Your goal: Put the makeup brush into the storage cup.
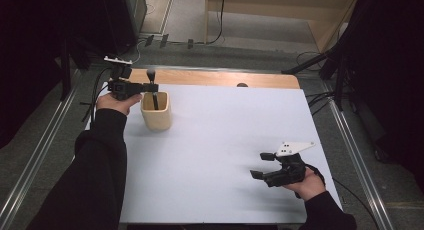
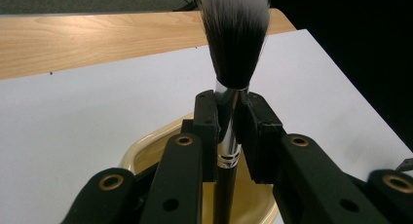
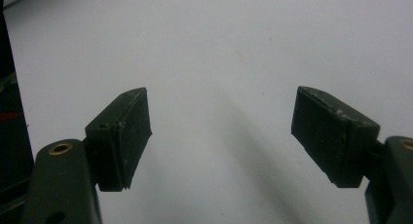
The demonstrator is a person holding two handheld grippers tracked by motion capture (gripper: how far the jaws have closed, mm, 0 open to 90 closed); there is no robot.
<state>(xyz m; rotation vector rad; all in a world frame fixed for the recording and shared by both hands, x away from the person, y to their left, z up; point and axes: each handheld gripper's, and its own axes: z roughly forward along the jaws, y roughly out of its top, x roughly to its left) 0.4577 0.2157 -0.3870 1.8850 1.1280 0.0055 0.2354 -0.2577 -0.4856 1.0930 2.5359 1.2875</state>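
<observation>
Fingers (image 2: 209, 131) of left gripper (image 2: 228, 136) clenched on makeup brush (image 2: 229, 112), pads bearing on the silver ferrule just below the bristles. Brush upright, black handle running down into cream cup (image 2: 146, 153), bristle head well above the rim. Judged light and stiff along handle and ferrule; ferrule polished, likely slippery, so grip best kept on the metal band or handle, never on the bristles, which look soft and easily crushed. Bristles dark at the base, pale at the tips, full and rounded.

Right gripper (image 1: 262, 165) resting low at near right of desk (image 1: 225, 140), released, nothing between the pads.

Farther off, at far left of desk: cup (image 1: 156, 111), brush (image 1: 151, 80) and left gripper (image 1: 148, 87) together.
</observation>
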